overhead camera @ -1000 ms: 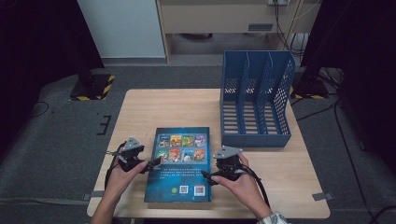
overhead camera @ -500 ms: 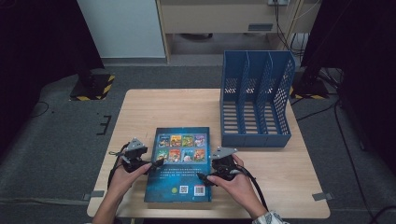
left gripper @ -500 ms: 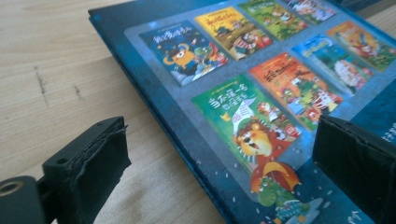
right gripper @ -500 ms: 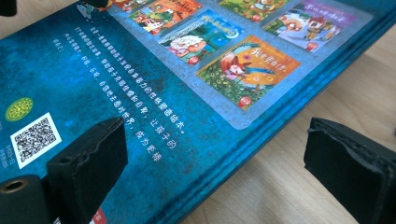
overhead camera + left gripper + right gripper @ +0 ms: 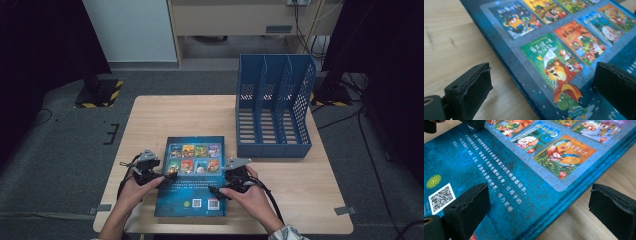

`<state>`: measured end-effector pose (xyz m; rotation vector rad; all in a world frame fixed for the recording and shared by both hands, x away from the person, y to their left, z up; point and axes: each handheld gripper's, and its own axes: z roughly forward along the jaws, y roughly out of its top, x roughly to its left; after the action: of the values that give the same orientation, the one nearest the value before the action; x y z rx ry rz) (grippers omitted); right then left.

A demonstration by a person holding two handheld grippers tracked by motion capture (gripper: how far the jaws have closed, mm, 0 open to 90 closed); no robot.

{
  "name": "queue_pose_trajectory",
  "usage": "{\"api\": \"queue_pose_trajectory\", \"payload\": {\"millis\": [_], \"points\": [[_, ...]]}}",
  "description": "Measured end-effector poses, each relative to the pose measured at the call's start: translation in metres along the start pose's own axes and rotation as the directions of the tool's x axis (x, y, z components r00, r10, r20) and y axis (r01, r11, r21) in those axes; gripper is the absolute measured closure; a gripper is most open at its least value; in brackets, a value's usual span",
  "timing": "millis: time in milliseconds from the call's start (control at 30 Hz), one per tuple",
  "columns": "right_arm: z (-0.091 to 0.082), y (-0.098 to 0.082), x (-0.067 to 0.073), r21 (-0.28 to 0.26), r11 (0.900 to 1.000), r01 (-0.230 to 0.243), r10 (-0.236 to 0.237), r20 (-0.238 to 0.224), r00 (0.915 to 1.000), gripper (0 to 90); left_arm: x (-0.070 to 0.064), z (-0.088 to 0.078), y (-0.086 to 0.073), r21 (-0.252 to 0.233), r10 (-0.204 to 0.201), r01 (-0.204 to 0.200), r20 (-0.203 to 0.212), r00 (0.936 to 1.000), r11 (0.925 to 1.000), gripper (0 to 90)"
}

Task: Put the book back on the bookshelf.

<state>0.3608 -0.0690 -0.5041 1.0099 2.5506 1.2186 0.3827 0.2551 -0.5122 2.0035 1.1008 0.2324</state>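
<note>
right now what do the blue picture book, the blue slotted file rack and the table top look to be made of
Blue picture book: looks like a hardcover with glossy printed boards; thick edge, light sheen.
Blue slotted file rack: probably moulded plastic, matte, with perforated walls.
Table top: pale wood or wood-look laminate; visible grain, cannot tell which.

Lab: hazard-striped stand bases (image 5: 97, 95), trailing cables (image 5: 372, 150), grey carpet (image 5: 60, 160).

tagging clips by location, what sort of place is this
Probably a lab or recording workspace, not a home: a bare wooden table on grey carpet, hazard-striped stand bases, loose cables, and a blue file rack beside a book.
</note>
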Motion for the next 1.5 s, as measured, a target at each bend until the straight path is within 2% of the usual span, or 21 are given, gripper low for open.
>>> {"api": "queue_pose_trajectory", "payload": {"millis": [100, 200, 333, 500, 867, 1233, 1400, 1500], "points": [[0.003, 0.001, -0.002, 0.007, 1.0, -0.004, 0.004, -0.016, 0.9999, 0.4, 0.0, 0.002, 0.0, 0.005, -0.015, 0.015, 0.018, 0.9997, 0.9999, 0.4], [0.006, 0.001, -0.006, 0.009, 0.999, -0.031, 0.031, -0.037, 0.9988, 0.0, 0.0, 0.005, 0.0, 0.021, -0.034, 0.033, 0.052, 0.9981, 0.9992, 0.1], [0.009, 0.002, -0.011, 0.005, 0.998, -0.059, 0.059, -0.05, 0.997, 0.1, 0.0, 0.007, 0.0, 0.028, -0.05, 0.048, 0.073, 0.9961, 0.9984, 0.1], [0.011, 0.002, -0.012, 0.003, 0.997, -0.076, 0.076, -0.055, 0.9956, 0.1, 0.0, 0.008, 0.0, 0.029, -0.052, 0.05, 0.08, 0.9954, 0.9983, 0.1], [0.017, 0.005, -0.015, 0.017, 0.994, -0.103, 0.104, -0.082, 0.9911, 0.1, 0.003, 0.013, 0.0, 0.033, -0.08, 0.076, 0.118, 0.9898, 0.9965, 0.0], [0.017, 0.007, -0.013, 0.031, 0.994, -0.104, 0.105, -0.067, 0.9922, 0.2, 0.004, 0.012, 0.003, 0.053, -0.091, 0.085, 0.114, 0.9893, 0.995, 1.5], [0.017, 0.011, -0.011, 0.054, 0.993, -0.106, 0.109, -0.053, 0.9927, 0.2, 0.003, 0.011, 0.006, 0.063, -0.089, 0.082, 0.107, 0.9903, 0.9946, 2.3], [0.016, 0.014, -0.009, 0.055, 0.994, -0.091, 0.093, -0.041, 0.9948, 0.3, 0.003, 0.008, 0.007, 0.044, -0.082, 0.078, 0.095, 0.9921, 0.996, 3.1]]}}
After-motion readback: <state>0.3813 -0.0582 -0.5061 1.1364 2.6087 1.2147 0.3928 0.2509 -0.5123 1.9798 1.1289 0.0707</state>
